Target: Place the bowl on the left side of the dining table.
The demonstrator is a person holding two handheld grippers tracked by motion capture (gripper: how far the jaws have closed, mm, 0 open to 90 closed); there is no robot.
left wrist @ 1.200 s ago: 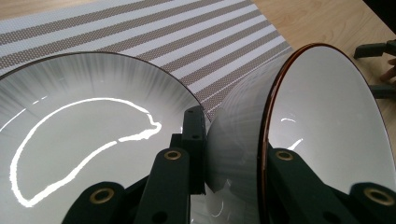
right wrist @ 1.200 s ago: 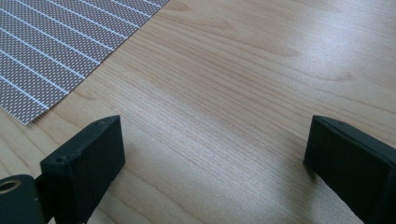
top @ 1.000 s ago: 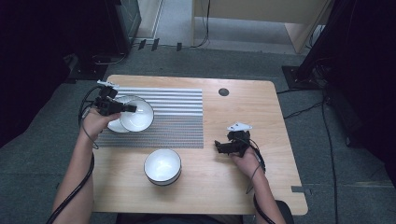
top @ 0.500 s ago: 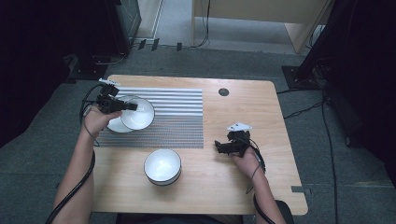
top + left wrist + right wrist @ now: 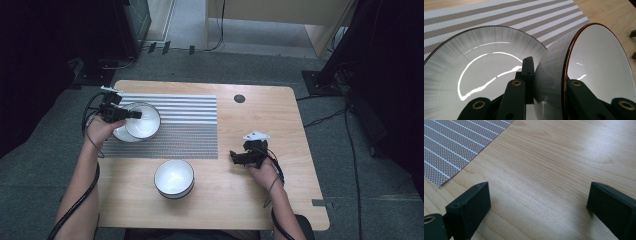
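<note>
My left tool was clamped on the wall of a tilted white bowl, one jaw inside the bowl and one outside against its wall, as the left gripper view showed. That bowl sat at the left of the high view, over the striped mat, leaning on a second white bowl that lay beneath and just to its left; in the left gripper view this second bowl spread across the left half of the frame. I could not tell whether the held bowl was clear of the mat.

My right tool rested at the lower right of the high view on the bare wooden table, its jaws wide apart with nothing between them.

A third white bowl stood upright at lower centre, off the mat, well apart from both tools.
</note>
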